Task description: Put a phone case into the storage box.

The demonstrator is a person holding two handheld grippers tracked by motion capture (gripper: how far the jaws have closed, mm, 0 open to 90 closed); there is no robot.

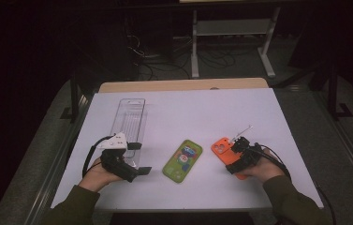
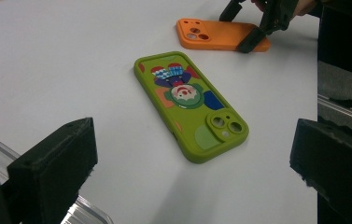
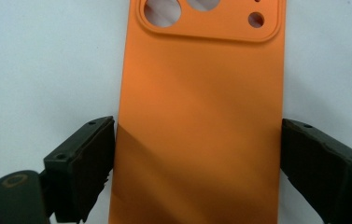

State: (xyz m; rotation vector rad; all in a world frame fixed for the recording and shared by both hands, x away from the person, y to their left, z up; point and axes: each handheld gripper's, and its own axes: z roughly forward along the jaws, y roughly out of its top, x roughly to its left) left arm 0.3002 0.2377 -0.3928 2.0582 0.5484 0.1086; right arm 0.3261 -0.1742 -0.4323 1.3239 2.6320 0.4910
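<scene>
High view, table: a white table with three things on it, a clear tray at the left, a green phone case in the middle and an orange phone case at the right.
High view, left gripper: the left gripper sits at the near end of the clear tray with its jaws apart and nothing between them.
High view, right gripper: the right gripper is down over the near end of the orange phone case, which lies flat.
Left gripper view, jaws: the two black jaws stand wide, one at each bottom corner, empty.
Left gripper view, cases: the green phone case lies ahead on the table, printed back up, camera holes toward this gripper. Beyond it is the orange phone case, with the right gripper set over its far end.
Right gripper view, jaws: the jaws straddle the orange phone case, one along each long edge. They look just beside or barely touching the edges, and I cannot tell whether they press yet.
Right gripper view, case: back up, camera holes at the far end, resting on the white table.
Progress: early, in my judgement. The orange case is lined up for a pinch but not lifted. Both cases are on the table, neither in the tray. The squeeze, the lift and any move are left.
</scene>
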